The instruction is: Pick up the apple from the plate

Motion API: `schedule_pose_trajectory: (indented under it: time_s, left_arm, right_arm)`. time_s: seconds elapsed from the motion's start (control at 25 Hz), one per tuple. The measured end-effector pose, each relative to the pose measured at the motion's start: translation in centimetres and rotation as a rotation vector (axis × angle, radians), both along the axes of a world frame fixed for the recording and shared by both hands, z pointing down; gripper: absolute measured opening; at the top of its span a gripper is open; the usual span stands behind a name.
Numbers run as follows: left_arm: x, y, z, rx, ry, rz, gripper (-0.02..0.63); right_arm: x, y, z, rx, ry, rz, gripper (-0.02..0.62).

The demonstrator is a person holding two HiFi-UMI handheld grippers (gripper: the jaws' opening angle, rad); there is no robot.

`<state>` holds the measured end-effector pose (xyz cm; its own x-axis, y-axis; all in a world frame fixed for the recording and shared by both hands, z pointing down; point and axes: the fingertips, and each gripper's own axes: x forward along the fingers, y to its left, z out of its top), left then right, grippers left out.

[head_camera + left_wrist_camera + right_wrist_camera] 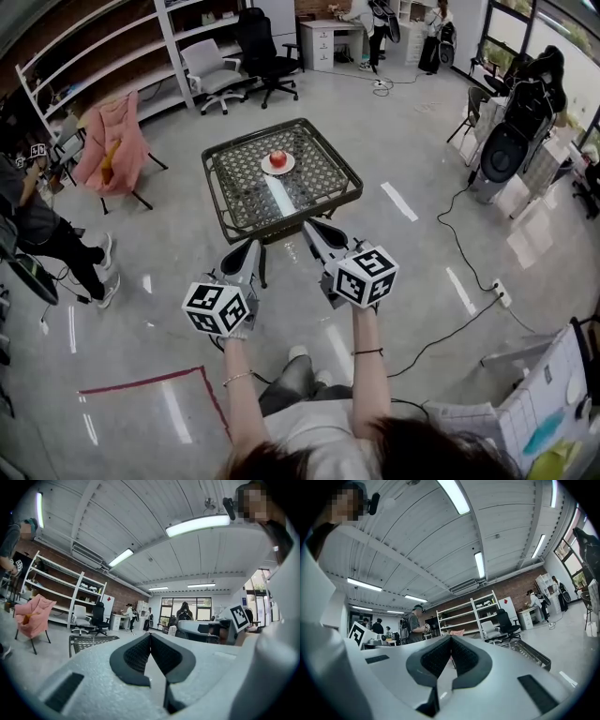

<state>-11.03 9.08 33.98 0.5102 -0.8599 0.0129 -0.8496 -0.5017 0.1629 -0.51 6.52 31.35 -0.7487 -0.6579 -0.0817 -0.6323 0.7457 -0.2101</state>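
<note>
A red apple [277, 157] rests on a small white plate [278, 169] in the middle of a low woven table [246, 192] with a dark frame. Both grippers are held level in front of the table's near edge, well short of the apple. My left gripper [252, 247] is shut with nothing between its pads, which meet in the left gripper view [150, 635]. My right gripper [310, 227] is also shut and empty, its pads together in the right gripper view [451, 640]. The table's corner [89, 641] shows low in the left gripper view; apple and plate are hidden in both gripper views.
A chair draped in pink cloth [114, 145] stands left of the table, with office chairs [234, 58] behind. A person [42, 230] is at the far left. Cables and a power strip [500, 292] lie on the floor at the right, near dark equipment [514, 131].
</note>
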Motion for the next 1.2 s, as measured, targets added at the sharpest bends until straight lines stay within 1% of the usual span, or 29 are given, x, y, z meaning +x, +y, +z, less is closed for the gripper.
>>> schedule_pose_trajectory:
  time_s: [0.12,0.2,0.4,0.64,0.84,1.04,1.2]
  left_arm:
    - [0.0,-1.3,0.8,-0.022,-0.002,0.008,0.012]
    - [0.0,-2.5,1.3,-0.035,-0.001,0.015,0.012]
    - [0.5,-6.7,1.3,-0.034,0.011,0.044,0.012]
    - [0.3,-11.8,2.6,-0.061,0.027,0.079,0.012]
    - [0.7,-15.2,3.1,-0.074,0.038,0.131,0.012]
    - [0.1,-18.0,3.7,-0.087,0.050,0.133,0.011]
    - [-0.8,-20.1,4.0,-0.087,0.053,0.118,0.011]
  right_arm:
    - [-0.3,-1.3,0.8,-0.043,-0.012,-0.009,0.009]
    - [-0.4,-2.5,1.2,-0.055,0.000,-0.012,0.009]
    - [-0.8,-5.5,1.2,-0.050,0.011,-0.065,0.009]
    - [-1.7,-9.7,2.4,-0.070,0.027,-0.067,0.009]
    - [-2.0,-13.1,3.2,-0.084,0.020,-0.062,0.009]
    - [-2.8,-15.8,4.0,-0.108,0.026,-0.060,0.009]
    - [-3.6,-17.6,4.0,-0.118,0.016,-0.063,0.009]
